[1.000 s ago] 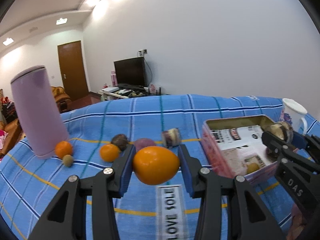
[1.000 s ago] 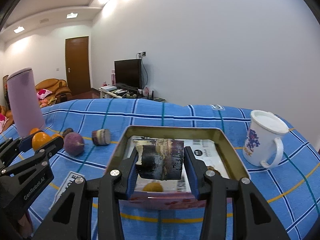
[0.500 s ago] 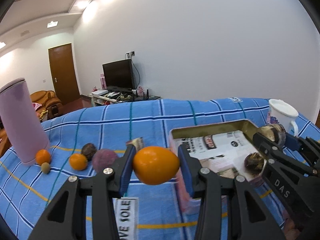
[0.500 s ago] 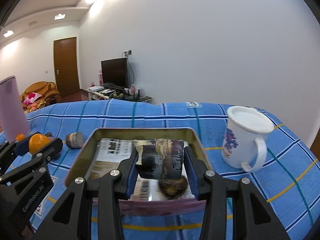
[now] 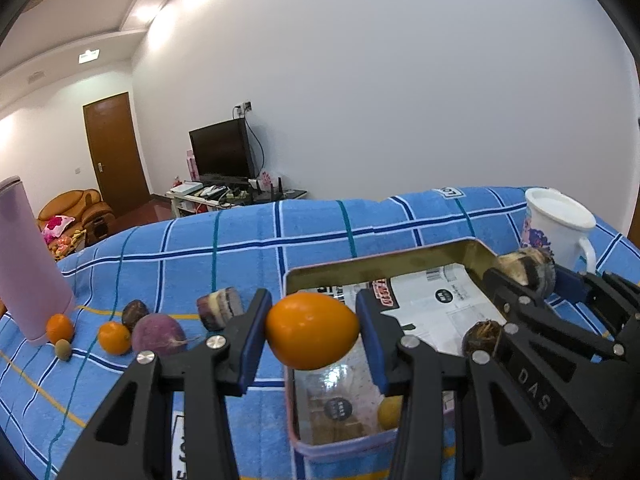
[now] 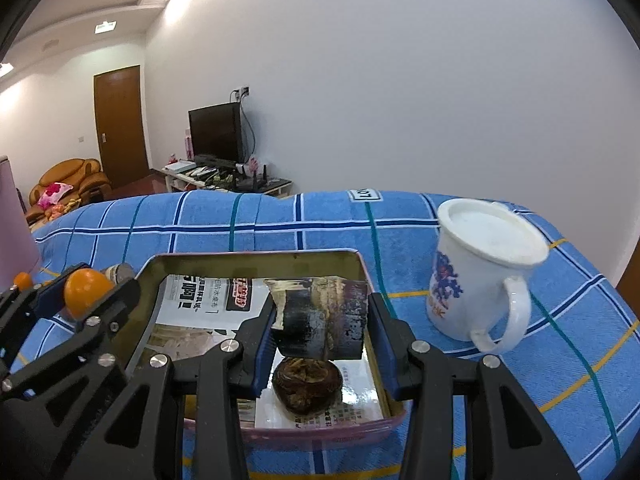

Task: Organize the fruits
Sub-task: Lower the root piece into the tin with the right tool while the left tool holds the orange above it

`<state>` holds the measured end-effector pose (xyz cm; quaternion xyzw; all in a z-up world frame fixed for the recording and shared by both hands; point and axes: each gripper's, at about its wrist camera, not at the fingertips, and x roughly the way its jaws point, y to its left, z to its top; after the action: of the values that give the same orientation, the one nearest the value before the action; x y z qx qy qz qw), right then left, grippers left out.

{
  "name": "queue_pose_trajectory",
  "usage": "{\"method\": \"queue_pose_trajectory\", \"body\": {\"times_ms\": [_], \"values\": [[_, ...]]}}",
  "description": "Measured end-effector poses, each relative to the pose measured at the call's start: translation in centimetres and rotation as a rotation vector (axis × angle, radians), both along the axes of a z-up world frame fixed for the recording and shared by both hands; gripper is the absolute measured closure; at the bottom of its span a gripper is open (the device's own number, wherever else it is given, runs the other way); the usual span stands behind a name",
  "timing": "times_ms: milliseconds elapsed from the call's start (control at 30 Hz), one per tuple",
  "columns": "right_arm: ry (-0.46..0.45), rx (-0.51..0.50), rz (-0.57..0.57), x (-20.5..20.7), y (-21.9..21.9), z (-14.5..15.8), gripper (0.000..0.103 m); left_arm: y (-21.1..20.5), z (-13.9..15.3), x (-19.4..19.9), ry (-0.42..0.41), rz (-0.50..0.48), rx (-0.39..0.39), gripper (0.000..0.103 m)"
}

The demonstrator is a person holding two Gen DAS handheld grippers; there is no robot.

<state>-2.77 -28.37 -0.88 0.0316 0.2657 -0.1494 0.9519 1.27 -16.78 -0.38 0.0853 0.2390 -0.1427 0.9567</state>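
Here my left claw (image 5: 312,336) holds an orange (image 5: 312,336) pinched between its pads, just over the near left edge of the paper-lined tin tray (image 6: 256,258). My right claw (image 6: 320,330) grips a dark sugarcane piece (image 6: 320,330) above the tray's near end, directly over a brown fruit (image 6: 307,386) lying inside. The step in hand is carrying both into the tray. Next, I judge, each claw must lower and open; more fruits (image 5: 114,336) wait on the blue-checked bench (image 5: 240,248).
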Motion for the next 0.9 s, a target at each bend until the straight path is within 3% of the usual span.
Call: {"method": "queue_pose_trajectory", "body": {"times_ms": [500, 900], "values": [[0.103, 0.047, 0.069, 3.2, -1.0, -1.2, 0.058, -1.0, -1.1, 2.6, 0.107, 0.021, 0.007, 0.057], [0.124, 0.075, 0.112, 4.3, -1.0, -1.6, 0.058, -0.5, -1.4, 3.3, 0.146, 0.034, -0.007, 0.057]]}}
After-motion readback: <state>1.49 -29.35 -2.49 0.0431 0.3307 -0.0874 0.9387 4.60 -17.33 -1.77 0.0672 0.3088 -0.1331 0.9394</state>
